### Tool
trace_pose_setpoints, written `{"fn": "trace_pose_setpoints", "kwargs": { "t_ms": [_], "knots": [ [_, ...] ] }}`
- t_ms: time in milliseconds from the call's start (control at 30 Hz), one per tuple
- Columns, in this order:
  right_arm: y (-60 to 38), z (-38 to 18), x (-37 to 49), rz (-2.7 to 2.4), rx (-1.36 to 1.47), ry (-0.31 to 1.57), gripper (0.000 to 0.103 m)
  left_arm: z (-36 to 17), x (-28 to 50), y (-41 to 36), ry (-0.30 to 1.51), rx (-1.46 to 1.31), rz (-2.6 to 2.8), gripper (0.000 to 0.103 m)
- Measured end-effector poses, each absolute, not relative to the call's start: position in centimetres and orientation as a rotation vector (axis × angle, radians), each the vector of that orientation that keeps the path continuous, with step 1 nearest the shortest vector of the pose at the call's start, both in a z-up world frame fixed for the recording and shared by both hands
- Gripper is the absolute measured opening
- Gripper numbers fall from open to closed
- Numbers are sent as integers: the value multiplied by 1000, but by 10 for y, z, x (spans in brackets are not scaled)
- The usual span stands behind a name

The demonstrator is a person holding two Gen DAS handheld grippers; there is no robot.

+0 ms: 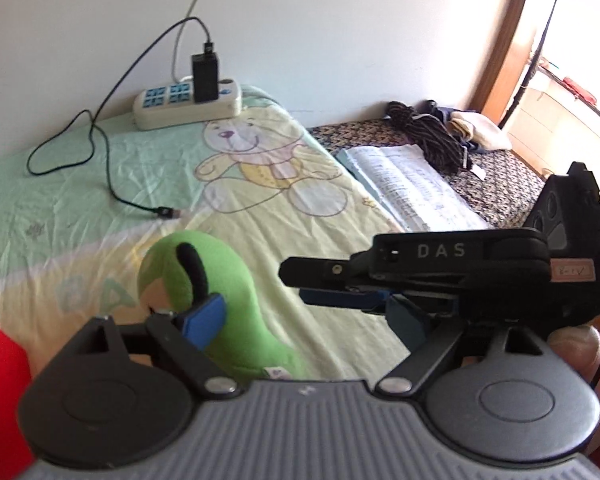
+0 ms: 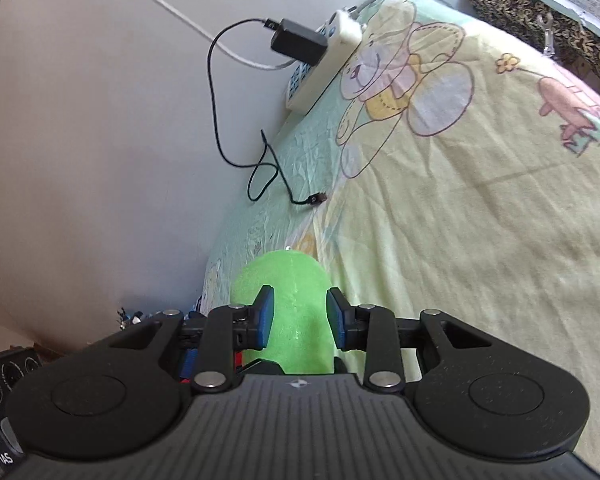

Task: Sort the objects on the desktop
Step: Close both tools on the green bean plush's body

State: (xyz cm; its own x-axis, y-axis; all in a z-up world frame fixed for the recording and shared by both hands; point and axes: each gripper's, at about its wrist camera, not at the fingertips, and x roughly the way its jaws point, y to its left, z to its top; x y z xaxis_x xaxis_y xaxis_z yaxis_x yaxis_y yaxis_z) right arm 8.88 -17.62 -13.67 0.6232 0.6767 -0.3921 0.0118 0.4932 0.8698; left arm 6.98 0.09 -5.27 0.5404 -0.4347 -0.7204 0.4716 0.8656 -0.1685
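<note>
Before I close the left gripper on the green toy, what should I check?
1. Left gripper jaws open: ok.
2. Toy centred between them: not ok, it sits by the left pad.
3. Pad touching toy: cannot tell.
4. Right gripper off the toy: ok, sheet shows between them in the left view.
5. Closing path free: not ok, right gripper crosses the left one's right finger.
6. Cable clear of toy: ok.
</note>
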Motion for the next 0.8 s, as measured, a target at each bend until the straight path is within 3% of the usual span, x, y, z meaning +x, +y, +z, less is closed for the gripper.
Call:
{"fn": "trace_pose_setpoints", "kwargs": {
  "t_ms": [133, 267, 333, 467, 633, 800],
  "knots": [
    [-191, -139, 81, 427, 1004, 789, 33, -48, 60, -12, 887, 16, -679, 80],
    [-204, -142, 76, 410, 1042, 754, 33, -33, 47, 0, 861, -26, -679, 80],
    [-207, -140, 73, 420, 1042, 735, 34, -27, 48, 11, 845, -55, -642, 90],
    [-205, -138, 74, 417, 1008, 729, 42, -44, 72, 21, 872, -69, -527, 94],
    [-203, -144, 78, 433, 1077, 729, 43, -86, 104, 27, 1007, -165, -461, 83],
    [-188, -138, 84, 430, 960, 767, 53, -100, 112, 23, 1046, -190, -465, 80]
  ]
}}
